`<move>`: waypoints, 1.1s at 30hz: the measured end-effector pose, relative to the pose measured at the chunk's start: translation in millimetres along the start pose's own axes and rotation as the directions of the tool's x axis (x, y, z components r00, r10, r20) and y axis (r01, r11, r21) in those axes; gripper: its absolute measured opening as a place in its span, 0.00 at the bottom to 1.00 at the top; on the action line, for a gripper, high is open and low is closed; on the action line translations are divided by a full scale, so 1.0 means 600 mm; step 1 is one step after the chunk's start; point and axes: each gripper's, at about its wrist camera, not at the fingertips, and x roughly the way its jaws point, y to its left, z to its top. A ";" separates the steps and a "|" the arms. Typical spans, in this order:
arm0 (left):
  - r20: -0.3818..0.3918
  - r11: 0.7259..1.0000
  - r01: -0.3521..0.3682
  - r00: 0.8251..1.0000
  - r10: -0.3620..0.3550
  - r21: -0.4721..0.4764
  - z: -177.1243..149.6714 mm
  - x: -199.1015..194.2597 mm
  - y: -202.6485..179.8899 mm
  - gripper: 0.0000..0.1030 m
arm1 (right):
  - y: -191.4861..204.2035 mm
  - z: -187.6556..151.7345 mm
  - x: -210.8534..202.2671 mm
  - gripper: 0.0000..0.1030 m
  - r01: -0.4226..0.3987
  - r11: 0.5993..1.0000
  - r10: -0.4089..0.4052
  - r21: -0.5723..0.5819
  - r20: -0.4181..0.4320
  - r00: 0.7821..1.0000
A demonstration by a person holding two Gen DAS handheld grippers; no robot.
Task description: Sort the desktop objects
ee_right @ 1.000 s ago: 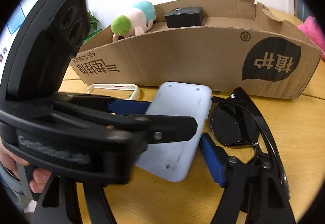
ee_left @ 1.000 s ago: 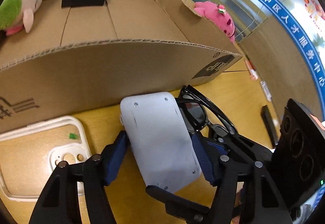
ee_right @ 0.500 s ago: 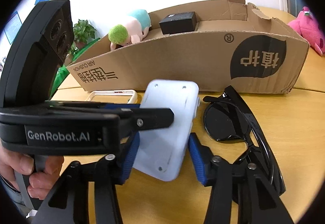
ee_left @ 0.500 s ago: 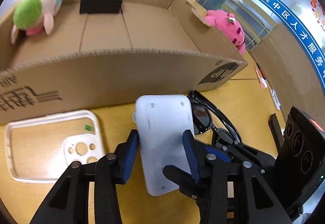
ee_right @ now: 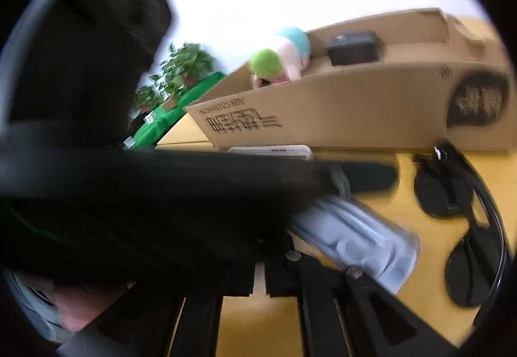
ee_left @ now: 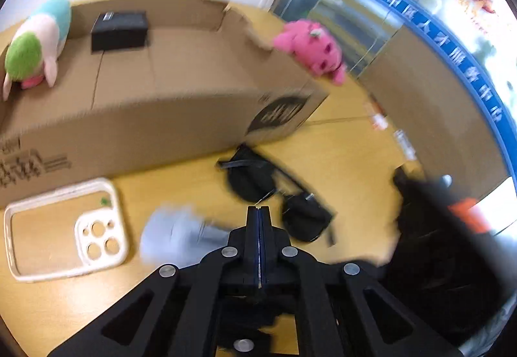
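Although the cardboard box [ee_left: 168,117] already holds two things, a green-and-blue plush toy [ee_left: 35,40] at one end and a small black box [ee_left: 119,30] near the middle of its far wall, most of the sorting looks undone. Outside it on the yellow surface [ee_left: 349,156] lie a white phone case [ee_left: 64,227], black sunglasses [ee_left: 274,192] and a pale grey flat device [ee_left: 174,235], the last heavily blurred. A pink plush toy [ee_left: 310,49] sits by the box's far corner; whether it is inside or just behind the wall cannot be told.

Fingers of the left gripper [ee_left: 258,221] are pressed together with nothing between them, and the grey device lies just to their left on the surface, free of them. In the right wrist view the same device [ee_right: 365,243] shows its moulded side, tilted, next to the right gripper [ee_right: 260,279], whose fingers stand at a narrow gap and appear to hold nothing, though the left tool's dark body hides much of that view. The sunglasses [ee_right: 462,227] rest near the box's front wall.

By this reckoning, two items are stowed and at least three wait: the device, the sunglasses and the phone case. The device, closest to both grippers, seems the item in hand, and it needs a fresh grasp before it can go over the wall.
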 end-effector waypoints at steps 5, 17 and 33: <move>0.047 0.999 0.038 0.998 -0.036 -0.037 -0.009 -0.033 0.028 0.00 | -0.052 -0.014 0.011 0.19 0.022 0.989 -0.013 0.145 -0.065 0.998; 0.010 0.987 0.086 0.996 -0.086 -0.137 -0.003 -0.015 0.089 0.46 | -0.038 0.035 -0.046 0.74 0.110 0.993 -0.110 -0.034 -0.011 0.994; -0.047 0.979 0.118 0.991 -0.128 -0.169 -0.046 -0.007 0.112 0.46 | -0.061 0.013 -0.019 0.75 0.022 0.999 -0.026 -0.032 -0.125 0.992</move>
